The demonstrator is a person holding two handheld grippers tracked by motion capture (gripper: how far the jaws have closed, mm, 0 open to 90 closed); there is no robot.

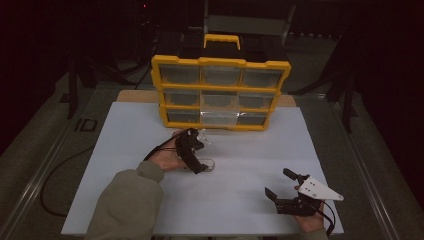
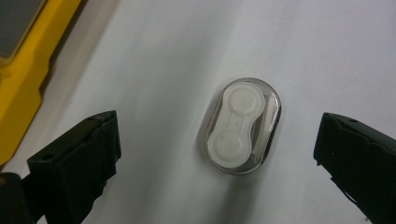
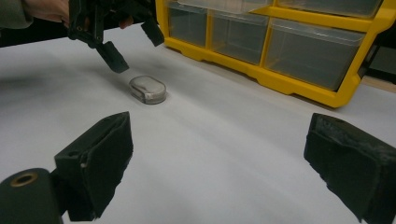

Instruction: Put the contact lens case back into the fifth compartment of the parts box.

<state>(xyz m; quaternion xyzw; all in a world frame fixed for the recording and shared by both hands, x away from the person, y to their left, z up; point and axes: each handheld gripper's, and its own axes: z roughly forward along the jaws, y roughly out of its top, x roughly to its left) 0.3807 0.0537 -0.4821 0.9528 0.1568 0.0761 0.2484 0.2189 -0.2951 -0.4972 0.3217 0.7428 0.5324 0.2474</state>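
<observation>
Nine clear drawers in yellow organizer (image 1: 220, 92), contents unclear, both hand-held grippers (image 2: 217, 154) (image 3: 219, 163) wide open, empty.

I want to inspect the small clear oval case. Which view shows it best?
The left gripper view: the clear oval case appears close, from above. The right gripper view shows it from the side; the high view shows it small beside the left claw.

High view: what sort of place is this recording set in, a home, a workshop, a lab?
Probably a recording rig or lab bench, not a home: a white sheet-covered table in a dark room, a yellow-framed organiser with clear plastic drawers, and a person holding the left gripper and the right gripper.
</observation>
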